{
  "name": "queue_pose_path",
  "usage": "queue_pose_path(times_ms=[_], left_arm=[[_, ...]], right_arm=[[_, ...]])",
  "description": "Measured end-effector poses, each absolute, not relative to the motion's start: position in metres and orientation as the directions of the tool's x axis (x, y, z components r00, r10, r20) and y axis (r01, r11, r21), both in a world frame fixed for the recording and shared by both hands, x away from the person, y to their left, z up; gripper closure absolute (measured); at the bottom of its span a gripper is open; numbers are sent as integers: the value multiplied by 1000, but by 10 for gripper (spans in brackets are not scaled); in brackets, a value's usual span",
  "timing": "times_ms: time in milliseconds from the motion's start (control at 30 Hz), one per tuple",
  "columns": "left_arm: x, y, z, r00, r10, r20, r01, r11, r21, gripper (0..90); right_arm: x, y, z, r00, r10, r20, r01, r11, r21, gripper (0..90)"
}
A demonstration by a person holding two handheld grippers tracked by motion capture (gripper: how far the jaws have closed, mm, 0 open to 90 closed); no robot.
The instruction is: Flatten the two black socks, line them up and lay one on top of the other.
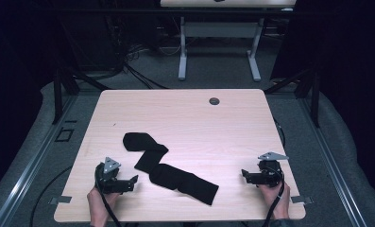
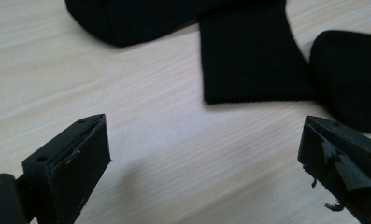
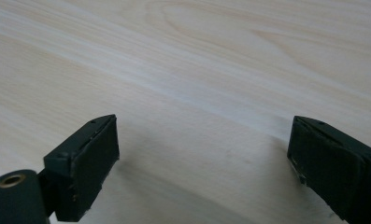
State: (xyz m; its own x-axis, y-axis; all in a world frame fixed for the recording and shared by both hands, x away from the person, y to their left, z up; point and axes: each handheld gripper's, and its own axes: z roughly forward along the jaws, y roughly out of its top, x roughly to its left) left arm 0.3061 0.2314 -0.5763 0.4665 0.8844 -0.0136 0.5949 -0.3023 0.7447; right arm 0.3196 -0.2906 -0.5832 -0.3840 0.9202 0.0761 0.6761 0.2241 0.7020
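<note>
Socks (image 1: 168, 170), black and overlapping in a loose zigzag, lie mid-tabletop (image 1: 190, 113) between the left gripper (image 1: 131, 182) and right gripper (image 1: 245, 176), both with jaws spread wide and holding nothing. Judged risk: a pinch where layers overlap could drag both pieces. Left gripper view reveals ribbed cuff (image 2: 253, 56) texture; right gripper view faces bare wood

The room is dim, its edges nearly black, while the table (image 1: 185, 113) is lit evenly from above, pale and without glare. The socks (image 1: 168, 172) read as flat black with little detail. In both gripper views the jaws cast soft, blurred shadows on the wood. The close jaws are slightly soft; the grain beyond is sharper. The high view looks a bit grainy.
</note>
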Motion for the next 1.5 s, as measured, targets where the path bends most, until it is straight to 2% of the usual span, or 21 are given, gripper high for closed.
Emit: queue_pose_path(times_ms=[200,400,533,633,733,800,967,1167,1400,1500], left_arm=[[310,217,-566,515,857,-6,575,-341,744,54],[314,199,-560,569,823,4,556,-388,735,145],[318,188,-560,588,809,8,558,-413,720,174],[321,182,-559,608,794,11,552,-432,713,207],[324,176,-560,623,783,-7,564,-443,697,292],[327,172,-560,629,777,-14,574,-452,682,348],[331,164,-560,646,764,-8,570,-475,671,392],[333,158,-564,655,755,21,567,-510,647,506],[332,154,-565,674,735,68,542,-555,631,683],[329,151,-567,685,719,123,514,-595,618,774]], right_arm=[[300,-262,-567,-447,889,101,677,263,687,91],[286,-229,-555,-533,833,148,683,320,657,150],[280,-214,-553,-566,813,139,674,359,646,168],[277,-206,-553,-577,806,133,668,372,645,219],[275,-199,-554,-594,792,140,672,393,628,337],[273,-193,-556,-597,790,140,674,399,622,378],[269,-183,-558,-595,792,139,682,406,608,389],[263,-170,-557,-620,780,82,645,448,619,385],[262,-163,-564,-632,775,4,612,496,616,507],[259,-161,-567,-644,764,-27,590,519,618,612]])
